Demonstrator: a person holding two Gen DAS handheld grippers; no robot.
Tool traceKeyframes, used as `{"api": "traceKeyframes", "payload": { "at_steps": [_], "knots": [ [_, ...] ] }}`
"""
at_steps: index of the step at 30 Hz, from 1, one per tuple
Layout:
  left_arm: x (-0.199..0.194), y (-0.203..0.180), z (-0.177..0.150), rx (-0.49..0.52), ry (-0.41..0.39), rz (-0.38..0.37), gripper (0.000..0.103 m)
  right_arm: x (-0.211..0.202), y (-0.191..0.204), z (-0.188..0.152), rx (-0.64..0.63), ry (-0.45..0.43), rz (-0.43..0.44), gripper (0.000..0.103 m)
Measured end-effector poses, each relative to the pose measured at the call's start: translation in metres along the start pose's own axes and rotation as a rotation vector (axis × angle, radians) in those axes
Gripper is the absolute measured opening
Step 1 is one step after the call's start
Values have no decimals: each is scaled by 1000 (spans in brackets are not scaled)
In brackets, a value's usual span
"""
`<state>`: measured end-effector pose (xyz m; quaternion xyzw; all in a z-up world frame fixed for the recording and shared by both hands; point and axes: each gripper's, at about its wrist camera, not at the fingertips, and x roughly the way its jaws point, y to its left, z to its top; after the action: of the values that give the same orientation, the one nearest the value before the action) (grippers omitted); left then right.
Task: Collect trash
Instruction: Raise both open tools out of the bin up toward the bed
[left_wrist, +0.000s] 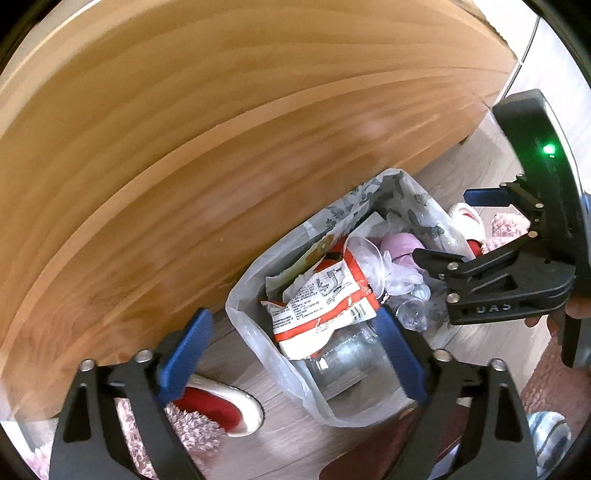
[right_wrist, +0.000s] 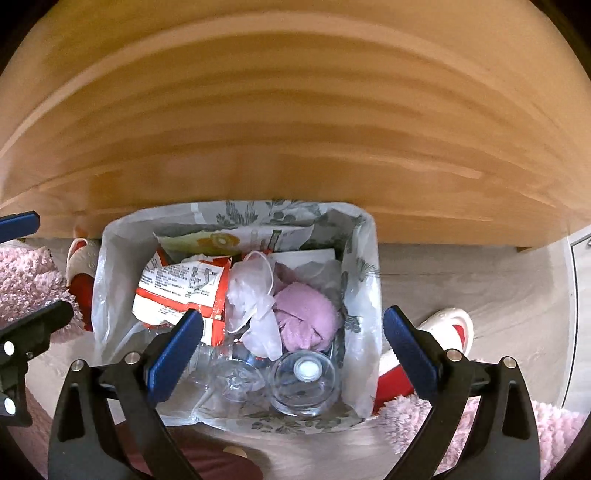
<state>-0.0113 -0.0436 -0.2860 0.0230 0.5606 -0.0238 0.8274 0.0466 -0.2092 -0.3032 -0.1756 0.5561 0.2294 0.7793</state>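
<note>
Trash fills the white plastic-lined bin beside the wooden table's edge; left gripper and right gripper gape wide, empty.

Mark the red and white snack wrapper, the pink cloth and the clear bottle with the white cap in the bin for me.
red and white snack wrapper (right_wrist: 181, 291): right wrist view, on its printed white panel.
pink cloth (right_wrist: 304, 317): right wrist view, middle of the bundle.
clear bottle (right_wrist: 306, 369): right wrist view, on its white cap.
</note>
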Motion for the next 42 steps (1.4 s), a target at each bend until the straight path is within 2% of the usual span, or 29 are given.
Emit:
{"api": "traceKeyframes", "payload": {
  "at_steps": [17,21,32,42],
  "knots": [
    [-28,2,3,-49,-127,-30,95,-40,-8,-3,25,-161,5,94],
    [-38,2,7,-60,-173,-28,95,-50,-9,-2,34,-200,-23,94],
    [-81,2,11,-79,-389,-41,95,-93,-20,0,93,-351,-19,94],
    [-109,9,18,-98,-503,-29,95,-135,-30,6,113,-476,-28,94]
  ]
}}
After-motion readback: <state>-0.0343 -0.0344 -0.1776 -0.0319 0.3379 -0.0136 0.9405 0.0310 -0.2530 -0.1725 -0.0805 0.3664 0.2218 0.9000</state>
